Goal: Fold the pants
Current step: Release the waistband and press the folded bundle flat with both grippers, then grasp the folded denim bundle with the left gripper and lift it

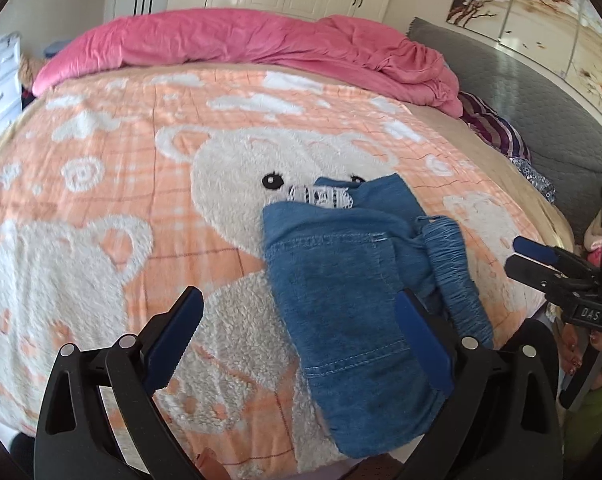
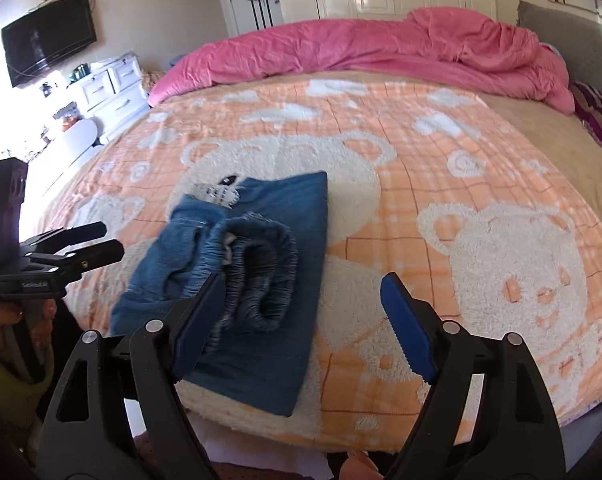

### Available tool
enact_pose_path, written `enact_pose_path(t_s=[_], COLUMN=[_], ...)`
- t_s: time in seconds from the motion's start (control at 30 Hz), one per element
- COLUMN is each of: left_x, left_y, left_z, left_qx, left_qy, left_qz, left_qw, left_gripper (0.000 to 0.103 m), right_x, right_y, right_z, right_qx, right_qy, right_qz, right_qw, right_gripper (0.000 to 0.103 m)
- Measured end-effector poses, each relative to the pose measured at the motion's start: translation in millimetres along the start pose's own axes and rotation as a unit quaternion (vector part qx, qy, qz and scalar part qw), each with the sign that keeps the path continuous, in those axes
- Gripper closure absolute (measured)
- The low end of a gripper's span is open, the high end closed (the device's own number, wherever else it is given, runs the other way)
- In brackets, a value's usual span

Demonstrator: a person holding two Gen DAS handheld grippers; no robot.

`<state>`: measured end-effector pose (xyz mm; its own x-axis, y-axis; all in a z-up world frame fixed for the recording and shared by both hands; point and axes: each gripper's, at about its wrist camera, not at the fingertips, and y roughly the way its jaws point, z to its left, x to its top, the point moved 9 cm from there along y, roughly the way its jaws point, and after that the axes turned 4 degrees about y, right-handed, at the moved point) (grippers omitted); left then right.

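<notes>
Folded denim pants (image 1: 353,304) lie on the bed (image 1: 101,184); left gripper (image 1: 297,344) and right gripper (image 2: 301,316) hover above, jaws spread, gripping nothing.

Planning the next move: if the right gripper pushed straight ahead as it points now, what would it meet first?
Probably the bear blanket, just right of the folded pants; the right gripper is open and depth is unclear.

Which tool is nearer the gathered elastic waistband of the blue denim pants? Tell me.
Right. The right tool sits open just short of the gathered elastic waistband, its left finger overlapping it in view. The left tool is open over the flat folded denim beside the waistband.
</notes>
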<state>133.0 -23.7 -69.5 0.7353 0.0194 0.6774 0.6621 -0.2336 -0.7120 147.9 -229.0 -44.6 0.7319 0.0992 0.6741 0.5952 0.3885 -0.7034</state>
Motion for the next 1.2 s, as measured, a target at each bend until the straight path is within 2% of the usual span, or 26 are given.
enact_pose_path(t_s=[0.23,0.4,0.5,0.73,0.83,0.93,0.97,1.0,1.03,1.07,1.1,1.2], left_x=[-12,-19,-18,-15,-12,-10,-10,-9,-10,-10,-8,-6], left_y=[25,38,43,50,54,57,57,57,59,59,58,54], left_z=[-3,-7,-6,-7,-9,-13,-14,-19,-25,-27,-30,-33], left_qx=[-0.017,-0.021,-0.022,-0.025,-0.028,-0.030,-0.033,-0.044,-0.054,-0.051,-0.049,-0.052], left_qy=[-0.025,-0.027,-0.033,-0.044,-0.049,-0.050,-0.049,-0.049,-0.048,-0.047,-0.040,-0.039], left_qz=[0.027,0.039,0.040,0.036,0.035,0.034,0.033,0.034,0.039,0.040,0.039,0.034], left_qw=[0.9992,0.9986,0.9984,0.9980,0.9978,0.9977,0.9977,0.9973,0.9966,0.9968,0.9972,0.9973], left_gripper=[0.007,0.007,0.007,0.007,0.007,0.008,0.011,0.031,0.038,0.041,0.048,0.058], right_x=[1,-4,-8,-13,-13,-12,-12,-12,-11,-11,-10,-8], right_y=[36,60,73,86,85,83,82,81,80,78,77,72], right_z=[-13,-7,-1,0,6,10,11,13,14,16,19,23], right_qx=[0.032,0.061,0.080,0.107,0.122,0.125,0.127,0.125,0.124,0.121,0.114,0.111], right_qy=[0.052,0.060,0.062,0.084,0.078,0.075,0.076,0.075,0.071,0.061,0.045,0.038], right_qz=[0.042,0.073,0.090,0.076,0.072,0.066,0.064,0.058,0.055,0.051,0.044,0.035], right_qw=[0.997,0.994,0.991,0.988,0.987,0.987,0.987,0.988,0.988,0.989,0.991,0.992], right_gripper=[0.030,0.033,0.043,0.050,0.067,0.075,0.079,0.080,0.082,0.083,0.083,0.084])
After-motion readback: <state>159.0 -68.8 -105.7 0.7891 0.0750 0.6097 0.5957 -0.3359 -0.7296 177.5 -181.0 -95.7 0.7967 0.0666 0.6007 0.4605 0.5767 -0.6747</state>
